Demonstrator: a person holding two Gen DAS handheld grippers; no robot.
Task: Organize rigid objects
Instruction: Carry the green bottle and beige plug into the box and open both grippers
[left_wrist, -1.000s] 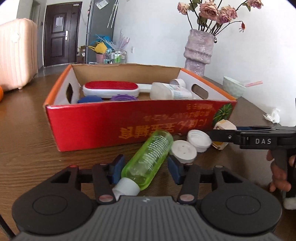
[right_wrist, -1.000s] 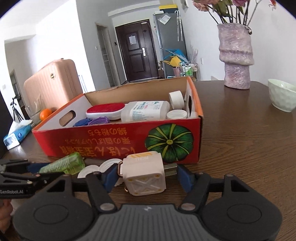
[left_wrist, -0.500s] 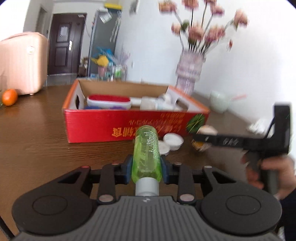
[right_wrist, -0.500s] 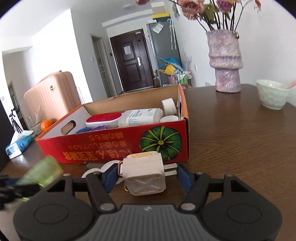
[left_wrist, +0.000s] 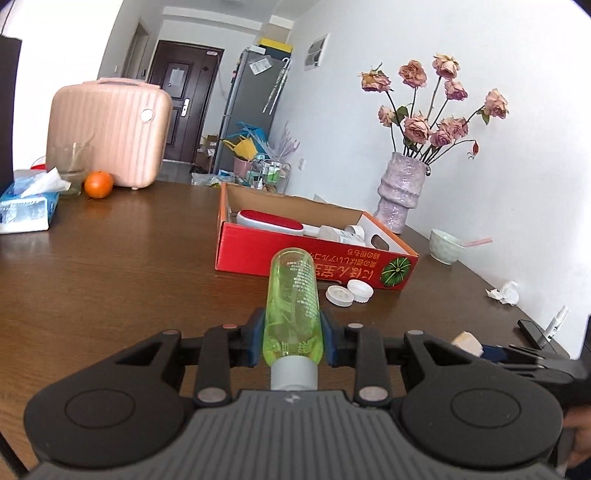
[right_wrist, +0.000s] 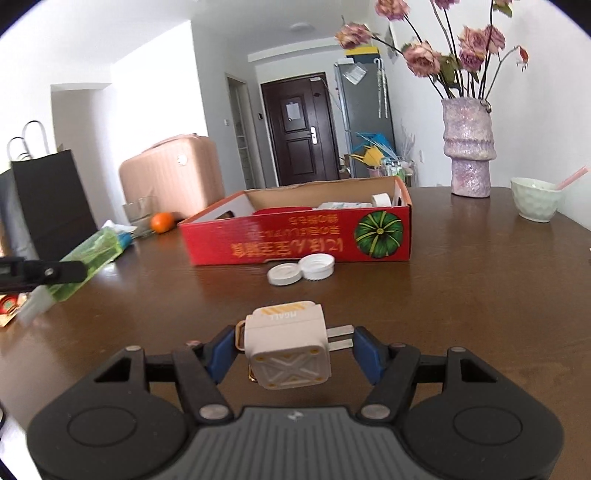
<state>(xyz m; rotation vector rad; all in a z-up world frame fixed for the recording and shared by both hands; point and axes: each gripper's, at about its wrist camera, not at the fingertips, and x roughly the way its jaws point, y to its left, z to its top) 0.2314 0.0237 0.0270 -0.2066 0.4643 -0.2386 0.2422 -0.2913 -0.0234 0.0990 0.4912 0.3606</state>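
— Where the left wrist view looks out over the tabletop (left_wrist: 110, 266), what do the left tongs (left_wrist: 291, 345) hold?

— They are clamped on a green bottle (left_wrist: 291, 306), blue pads pressing both its sides. Its grey cap points back at the camera and its base points toward the red box (left_wrist: 314, 260). The bottle is lifted off the wood.

— And the box?

— It sits ahead and a bit right, open on top. Inside lie a red brush (left_wrist: 269, 221) and a white bottle (left_wrist: 338, 233) on its side. Two white lids (left_wrist: 349, 293) lie on the tabletop just before the box's front wall, touching each other. A vase (left_wrist: 400, 192) of dried roses stands behind the box, a pale bowl (left_wrist: 445, 245) to its right. Far left are a tissue pack (left_wrist: 26, 208), an orange (left_wrist: 98, 184) and a pink suitcase (left_wrist: 109, 133).

— Do the right tongs show there?

— Partly, at the lower right edge (left_wrist: 491, 350), with something pale at their tip; that view does not show the grip clearly.

— Then the right wrist view?

— The right tongs (right_wrist: 291, 349) grip a white plug adapter (right_wrist: 286, 350), held above the tabletop. The left pad touches its side; the right pad meets the tips of its two metal prongs. The box (right_wrist: 295, 243) lies ahead, well apart, with the lids (right_wrist: 301, 269) before it. At the left edge the left tongs (right_wrist: 74, 269) appear, carrying the green bottle (right_wrist: 92, 258) tilted, base up and away.
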